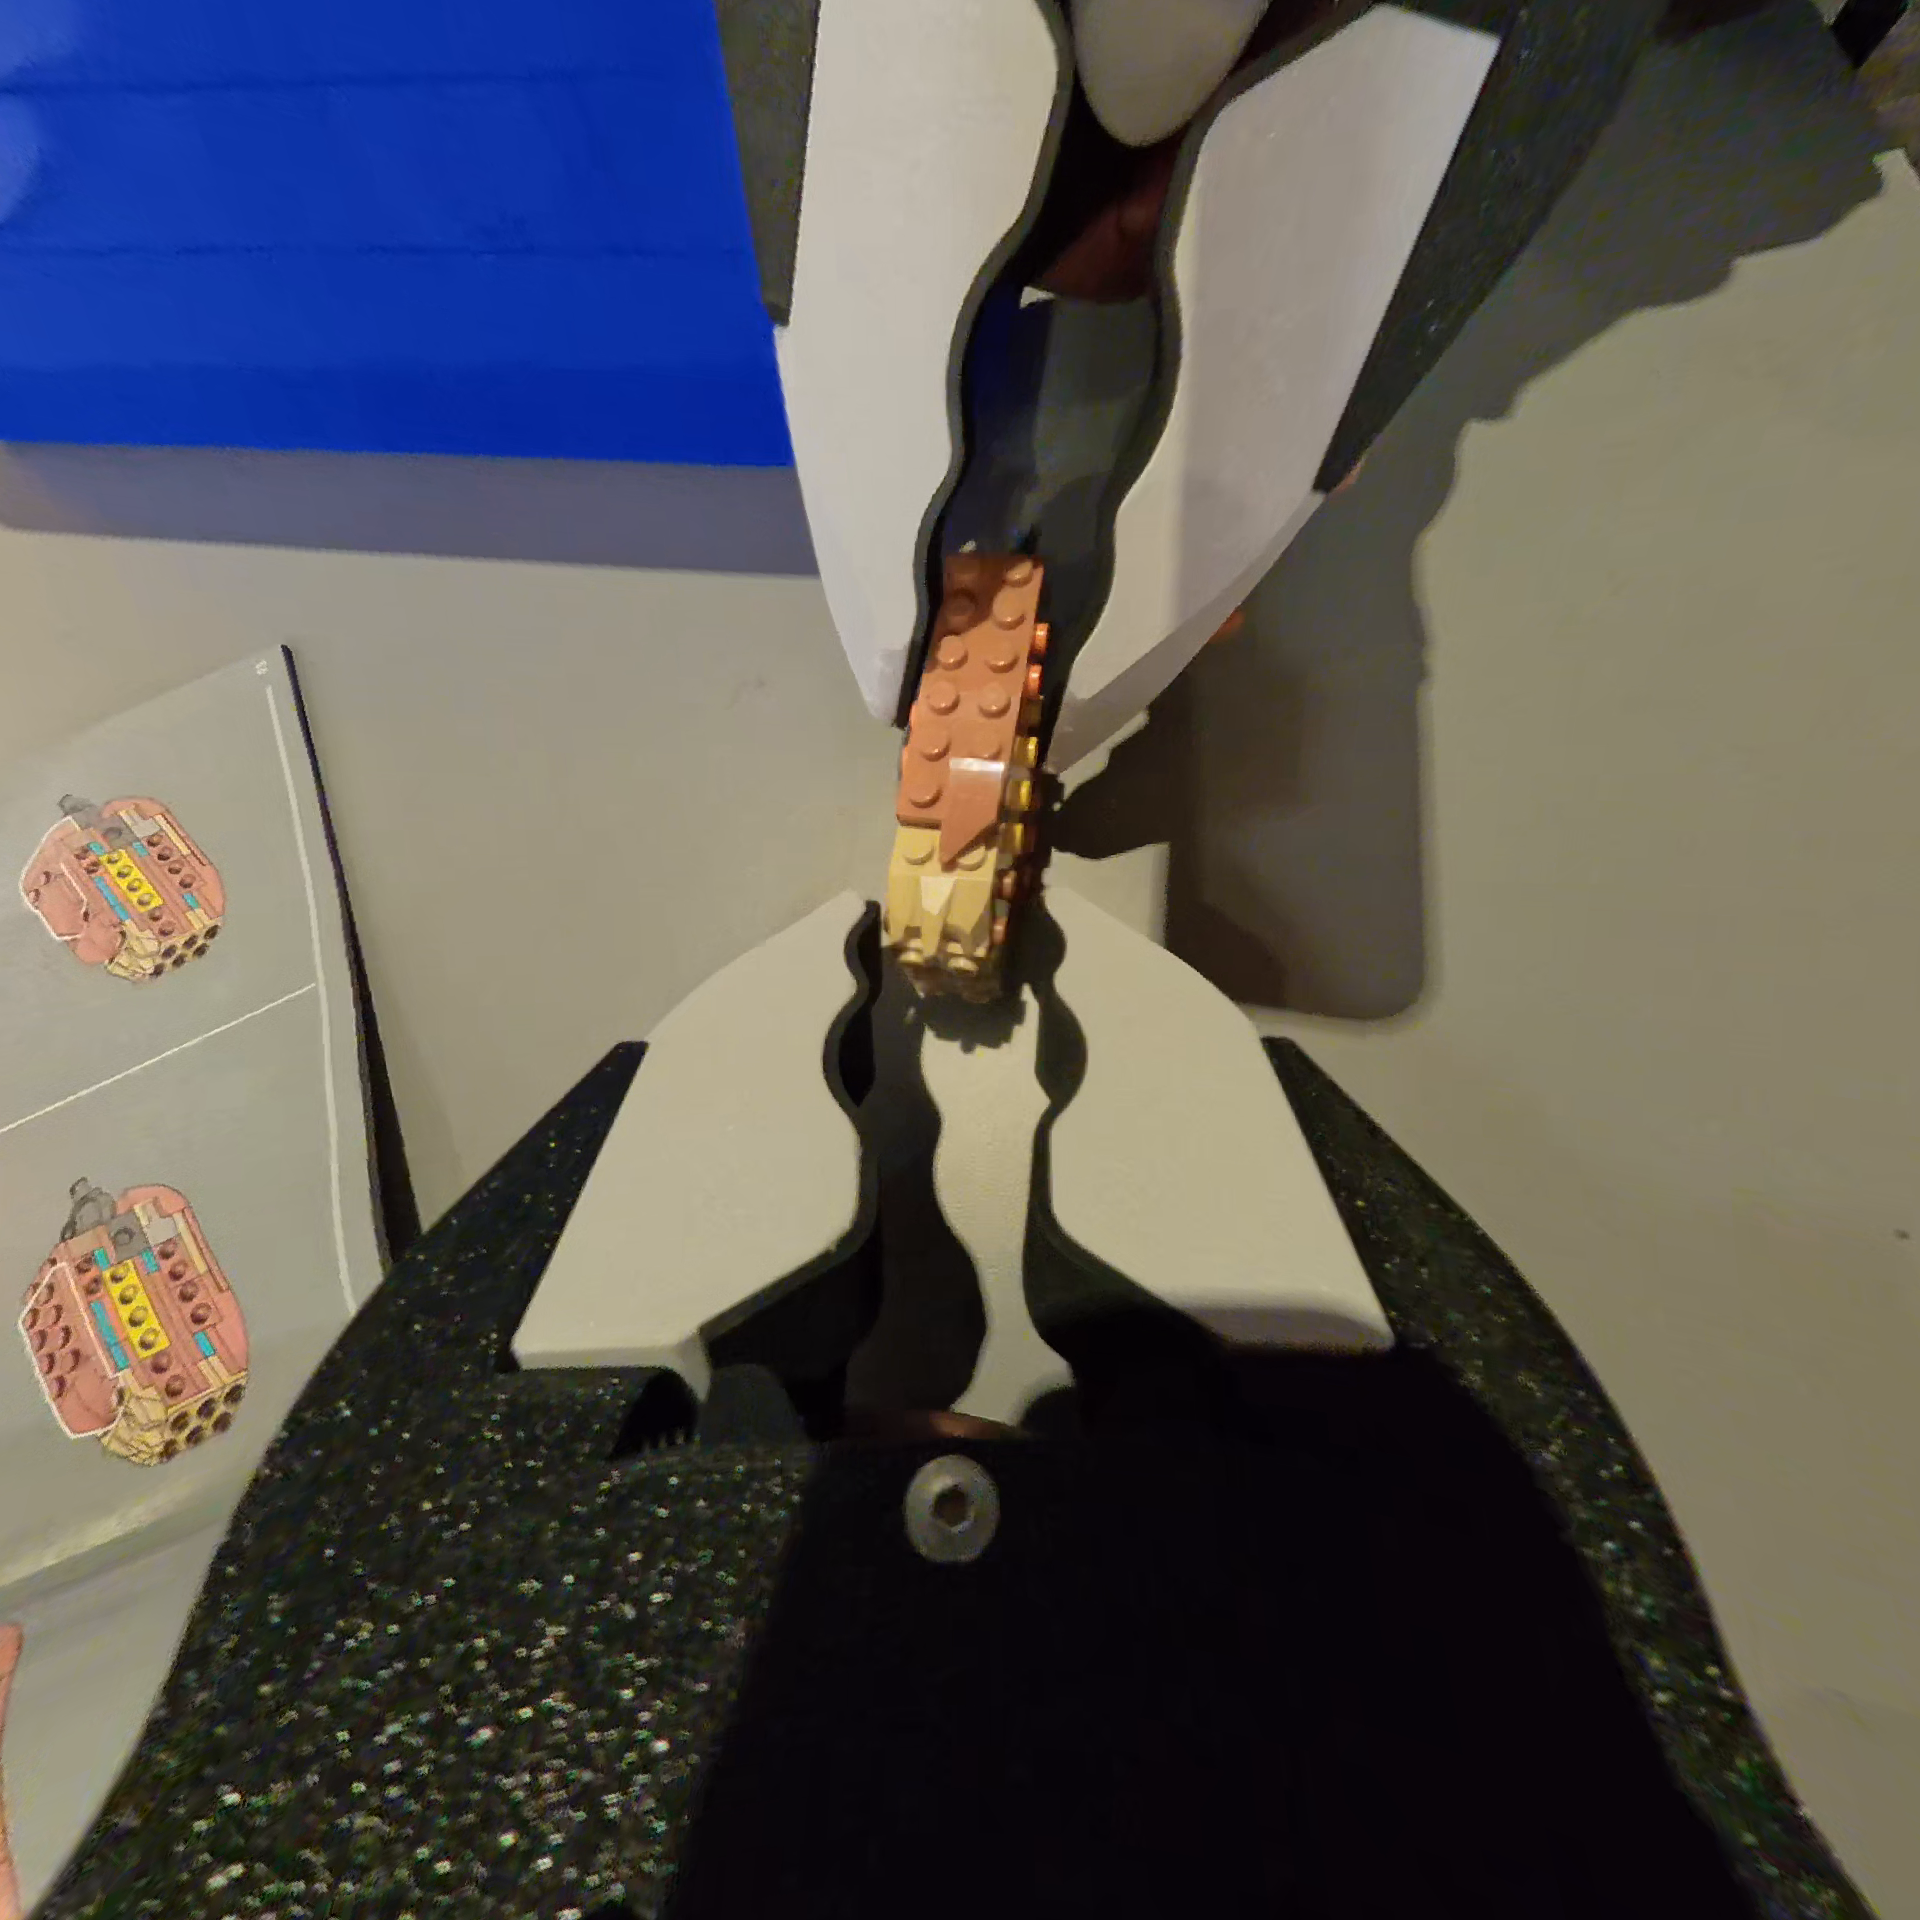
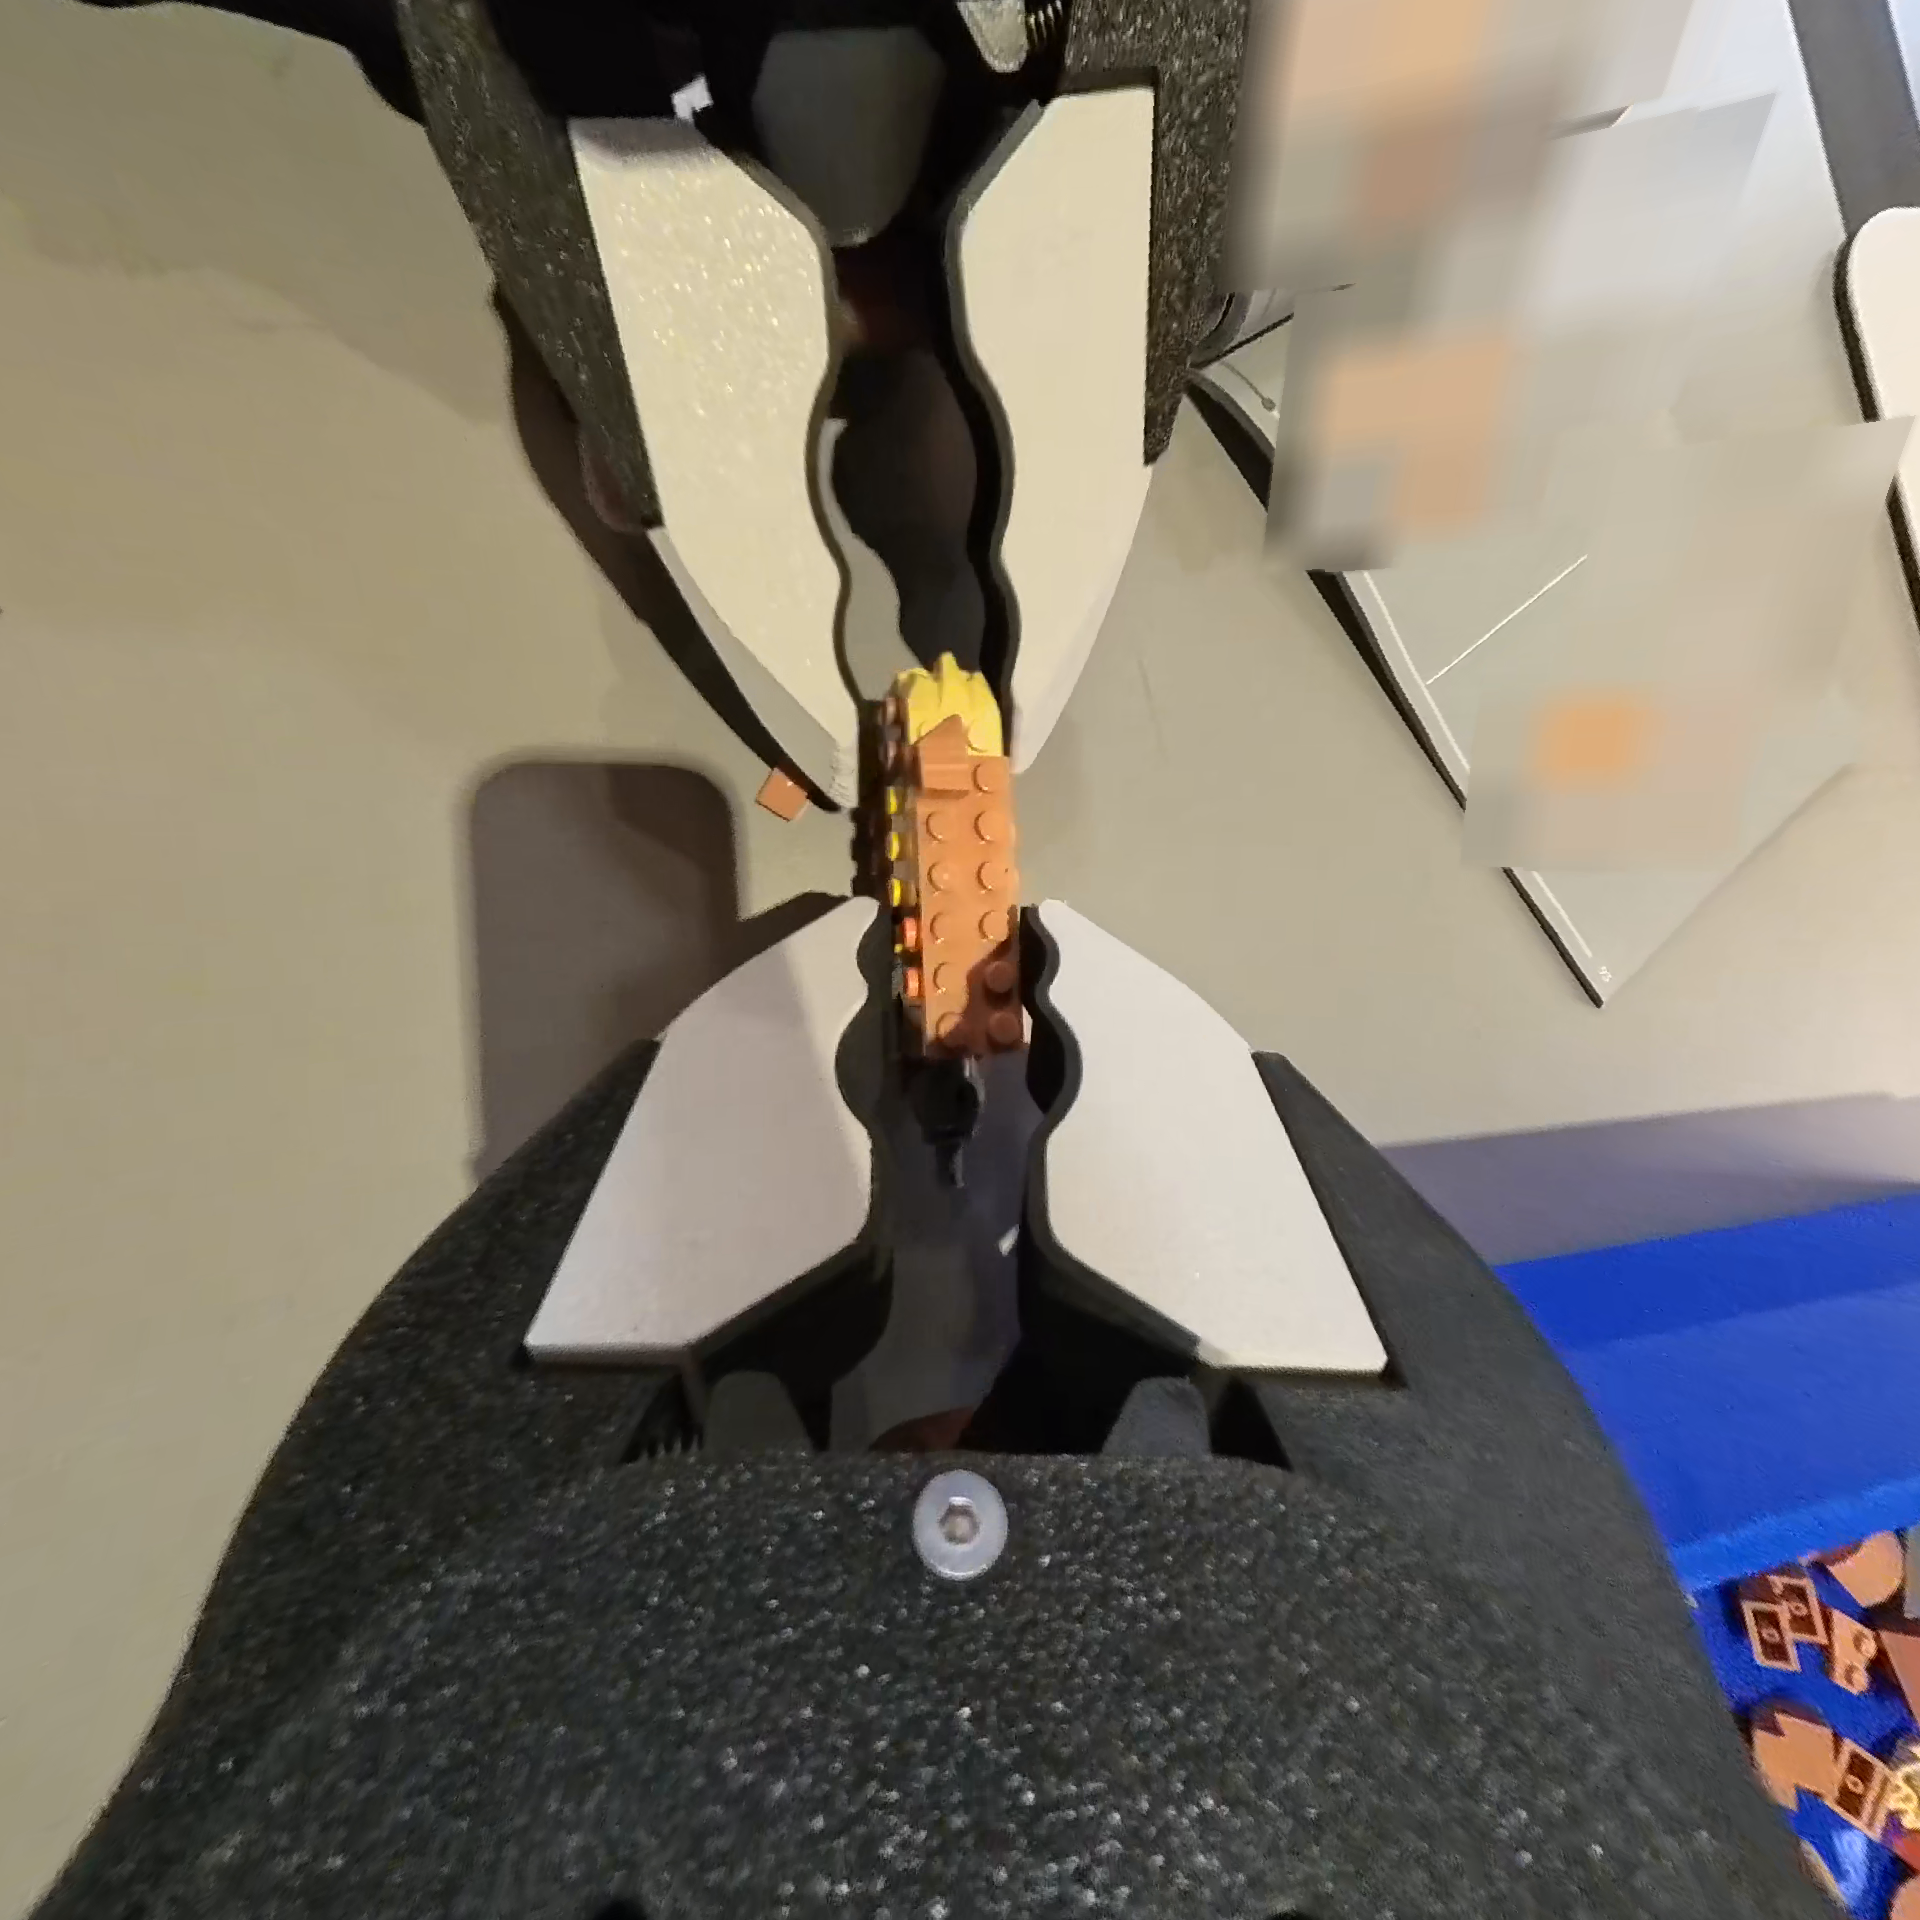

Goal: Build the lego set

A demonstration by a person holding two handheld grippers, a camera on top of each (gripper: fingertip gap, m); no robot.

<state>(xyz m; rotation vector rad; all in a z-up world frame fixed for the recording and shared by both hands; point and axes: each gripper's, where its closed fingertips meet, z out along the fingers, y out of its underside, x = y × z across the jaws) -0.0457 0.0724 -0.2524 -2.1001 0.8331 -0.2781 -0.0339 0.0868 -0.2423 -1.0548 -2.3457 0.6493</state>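
Desk [image 1: 1662, 935] surface is grey and bare around the work zone, so there's open room on both sides of the grippers; its edges aren't visible in either view. Blue bin [image 1: 364, 229] sits at the top-left of the left wrist view, cropped by the frame; in the right wrist view it's at the bottom right with loose brown pieces [image 2: 1829, 1704] inside, blurry and cut off. Instruction booklet [image 1: 156, 1091] lies flat on the desk left of the left gripper, also cropped, and partly mosaicked in the right wrist view. A darker rounded-rectangle patch [image 2: 603, 935] shows on the desk beside the grippers, can't tell what it is. Left gripper [image 1: 951, 935] and right gripper [image 2: 951, 966] meet tip to tip, both pinching the lego build [image 1: 971, 769] between them: right one clamps the brown studded end, left one the tan end. The build is held off the desk, lengthwise between the two claws; each end is buried between the pads, so the actual contact points are hidden. Underside isn't visible. One small brown piece [image 2: 779, 800] lies on the desk just beside the left gripper's tip, only seen in the right wrist view.
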